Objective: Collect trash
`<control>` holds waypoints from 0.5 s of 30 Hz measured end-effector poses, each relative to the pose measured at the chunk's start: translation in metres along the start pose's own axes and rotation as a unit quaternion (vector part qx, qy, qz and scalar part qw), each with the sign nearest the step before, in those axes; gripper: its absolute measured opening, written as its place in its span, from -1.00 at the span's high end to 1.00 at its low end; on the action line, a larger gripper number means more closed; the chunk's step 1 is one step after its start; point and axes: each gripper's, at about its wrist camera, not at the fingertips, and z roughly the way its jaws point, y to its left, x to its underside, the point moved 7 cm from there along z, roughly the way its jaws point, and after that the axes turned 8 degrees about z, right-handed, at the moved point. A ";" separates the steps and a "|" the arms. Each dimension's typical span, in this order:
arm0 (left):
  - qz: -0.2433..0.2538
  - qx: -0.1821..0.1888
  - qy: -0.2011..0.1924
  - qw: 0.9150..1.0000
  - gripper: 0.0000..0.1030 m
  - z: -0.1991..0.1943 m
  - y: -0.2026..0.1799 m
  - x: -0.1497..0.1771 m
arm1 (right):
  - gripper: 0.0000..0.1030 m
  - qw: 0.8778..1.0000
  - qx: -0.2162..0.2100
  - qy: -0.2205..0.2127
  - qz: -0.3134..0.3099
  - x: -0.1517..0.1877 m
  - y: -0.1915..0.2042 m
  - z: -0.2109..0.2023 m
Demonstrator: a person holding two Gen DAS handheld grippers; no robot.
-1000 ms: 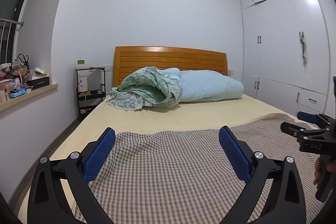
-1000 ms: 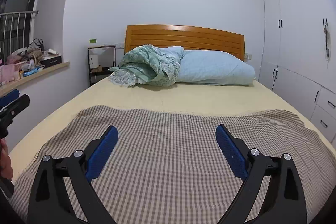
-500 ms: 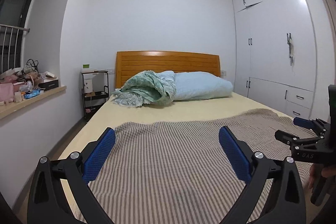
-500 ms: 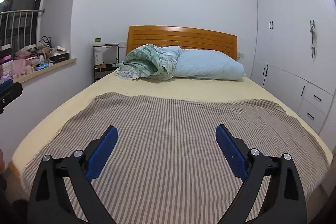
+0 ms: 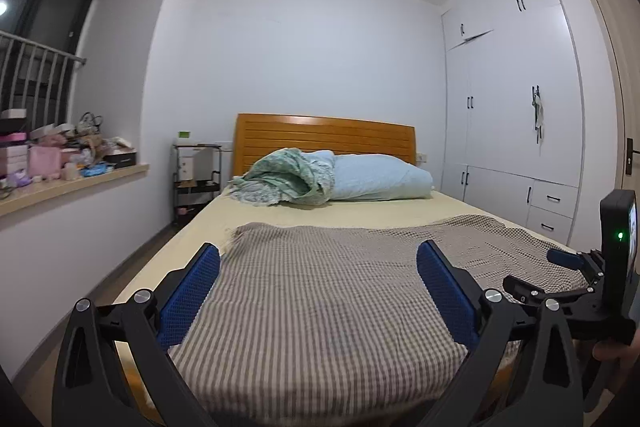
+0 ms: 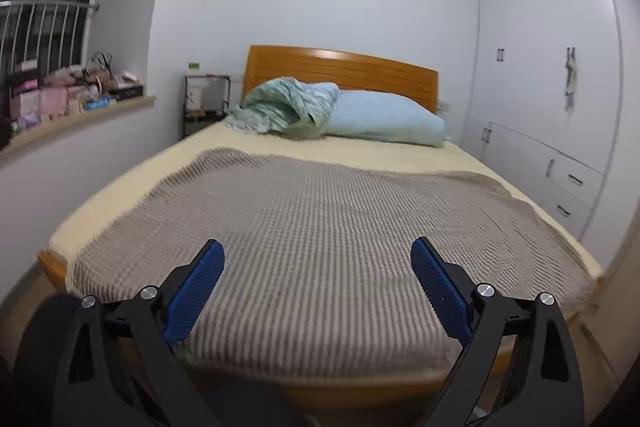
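Observation:
No trash shows in either view. My left gripper [image 5: 318, 267] is open and empty, held above the foot of the bed [image 5: 256, 215]. My right gripper [image 6: 318, 263] is open and empty too, also over the bed's foot end [image 6: 120, 187]. The right gripper also shows at the right edge of the left wrist view [image 5: 560, 267]. A brown checked blanket [image 5: 340, 287] covers the near half of the bed and shows in the right wrist view too [image 6: 320, 219].
A light blue pillow [image 5: 380, 179] and a bunched green quilt [image 5: 288, 179] lie by the wooden headboard [image 5: 324, 135]. A cluttered window sill [image 5: 60, 163] runs along the left. A black shelf cart [image 5: 196, 179] stands beside the bed. White wardrobes [image 5: 520, 107] line the right wall.
Both grippers have pulled back from the bed and risen; more of the room, the foot of the bed and the floor now show. Both stay open.

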 end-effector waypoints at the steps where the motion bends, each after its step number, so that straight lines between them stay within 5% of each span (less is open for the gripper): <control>1: -0.005 -0.003 0.001 1.000 -0.86 -0.015 0.000 0.005 | -0.75 1.000 0.005 -0.004 0.007 0.007 0.000 -0.011; 11: -0.004 -0.006 0.014 1.000 -0.86 -0.162 -0.013 0.031 | -0.75 0.997 0.012 0.001 0.073 0.069 0.009 -0.118; 15: 0.036 -0.023 -0.011 0.999 -0.86 -0.215 -0.028 0.039 | -0.75 0.997 0.013 -0.036 0.072 0.086 0.008 -0.178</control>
